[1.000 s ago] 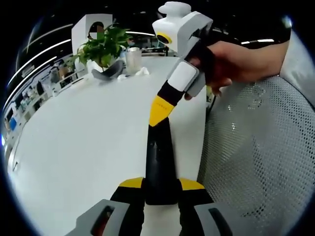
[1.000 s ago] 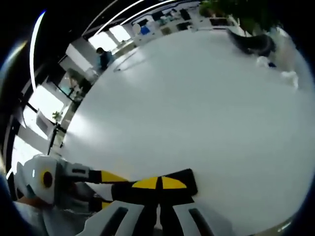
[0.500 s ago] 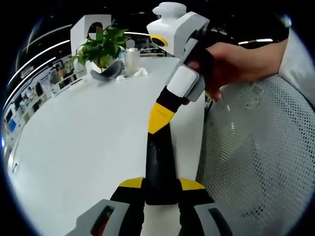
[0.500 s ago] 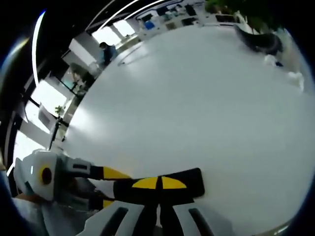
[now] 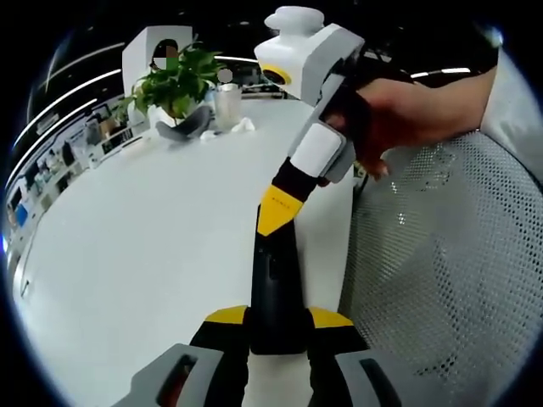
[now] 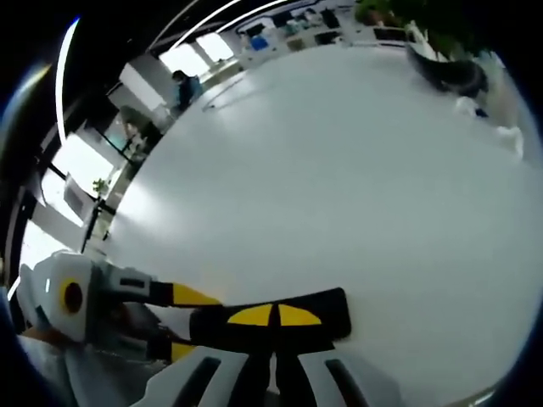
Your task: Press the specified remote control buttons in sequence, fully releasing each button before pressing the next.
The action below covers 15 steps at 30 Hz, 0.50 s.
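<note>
A long black remote control (image 5: pixel 275 288) lies lengthwise between my left gripper's (image 5: pixel 277 326) yellow-tipped jaws, which are shut on its near end. My right gripper (image 5: pixel 277 212), held by a person's hand (image 5: pixel 399 114), comes down from the upper right, shut, with its yellow tip resting on the remote's far half. In the right gripper view the remote (image 6: pixel 331 312) lies crosswise under my right gripper (image 6: pixel 273 315), whose yellow tips are pressed together on top of it. The left gripper (image 6: pixel 180 320) clamps the remote's left end there. No buttons can be made out.
The white table (image 5: pixel 144 229) stretches away to the left. A potted plant (image 5: pixel 174 80), a glass cup (image 5: pixel 227 102) and a crumpled tissue (image 5: pixel 244 125) stand at its far end. A grey mesh chair (image 5: pixel 441 271) sits close on the right.
My right gripper's yellow tip has slid down the remote, closer to the left gripper's jaws. The left gripper has kept its hold on the remote.
</note>
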Motion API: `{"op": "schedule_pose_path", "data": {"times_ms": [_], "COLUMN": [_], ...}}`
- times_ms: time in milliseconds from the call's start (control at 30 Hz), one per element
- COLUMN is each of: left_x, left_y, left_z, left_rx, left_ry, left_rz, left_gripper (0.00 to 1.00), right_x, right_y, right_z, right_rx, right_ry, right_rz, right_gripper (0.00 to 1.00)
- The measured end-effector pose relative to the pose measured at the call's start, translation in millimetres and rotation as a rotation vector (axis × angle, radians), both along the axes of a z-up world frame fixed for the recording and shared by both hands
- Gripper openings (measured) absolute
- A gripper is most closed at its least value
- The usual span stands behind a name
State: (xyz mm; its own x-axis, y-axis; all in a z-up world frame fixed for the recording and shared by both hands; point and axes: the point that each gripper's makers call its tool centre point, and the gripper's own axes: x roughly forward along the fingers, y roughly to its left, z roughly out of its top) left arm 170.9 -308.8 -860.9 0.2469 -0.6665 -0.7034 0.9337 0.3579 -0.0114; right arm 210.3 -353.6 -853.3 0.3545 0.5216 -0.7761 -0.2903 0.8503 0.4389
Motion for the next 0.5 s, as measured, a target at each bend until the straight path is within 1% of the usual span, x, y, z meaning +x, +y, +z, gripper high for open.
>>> {"op": "schedule_pose_path", "data": {"times_ms": [67,133,200,300,433,500], "left_x": [0.0,0.1,0.2,0.4,1.0,1.1], "left_y": [0.0,-0.2,-0.1,0.0,0.2,0.1], "left_z": [-0.3,-0.2,-0.4,-0.4,-0.5,-0.3], "left_rx": [0.000,-0.001,-0.001,-0.002,-0.002,-0.004], "left_ry": [0.000,0.000,0.000,-0.001,-0.001,-0.001], "left_rz": [0.000,0.000,0.000,0.001,0.001,0.001], "left_gripper": [0.25,0.25,0.25,0.25,0.25,0.25], "right_x": [-0.1,-0.5,-1.1,-0.5,1.1,1.0], "right_y": [-0.2,0.4,1.6,1.1,-0.4,0.3], "right_z": [0.0,0.3,0.5,0.2,-0.6,-0.2], "right_rx": [-0.002,-0.020,-0.063,-0.064,-0.043,-0.051], "right_ry": [-0.006,-0.023,-0.054,-0.056,-0.037,-0.038], "right_rz": [0.001,0.018,0.052,0.050,0.020,0.020], "right_gripper": [0.00,0.00,0.00,0.00,0.00,0.00]}}
